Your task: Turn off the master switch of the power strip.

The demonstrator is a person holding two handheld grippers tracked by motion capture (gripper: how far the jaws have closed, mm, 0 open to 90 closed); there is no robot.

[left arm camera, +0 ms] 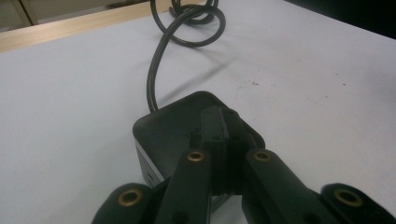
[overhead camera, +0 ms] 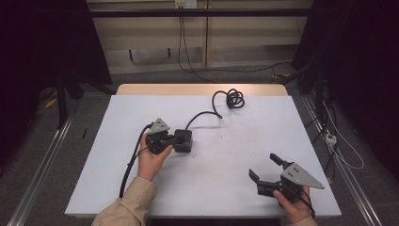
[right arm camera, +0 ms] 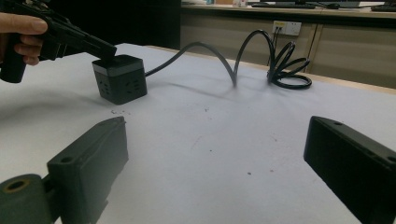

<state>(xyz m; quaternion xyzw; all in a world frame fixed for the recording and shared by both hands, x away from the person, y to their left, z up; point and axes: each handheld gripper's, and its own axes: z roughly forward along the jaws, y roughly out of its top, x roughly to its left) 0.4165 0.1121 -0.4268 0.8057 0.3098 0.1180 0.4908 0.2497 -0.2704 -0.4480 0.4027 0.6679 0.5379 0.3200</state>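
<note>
White table (overhead camera: 226, 188) top, dark room around it, wooden panelling and wall sockets at the far side. We've got a black cube power strip (overhead camera: 183, 140) sitting left of centre, socket holes on its side faces and a pale band near the top edge. Its cord (overhead camera: 203, 114) runs off to the far side into a loose coil (overhead camera: 232, 98). Our left gripper (overhead camera: 175, 140) is right on the cube, jaws pressed together with their tips on its top face, not clamping anything as far as we can tell. Our right gripper (overhead camera: 264, 169) waits near the right edge, jaws spread wide and empty, well apart from the cube, which lies to its far left. So the left hand (overhead camera: 151, 157) is clearly nearer.
</note>
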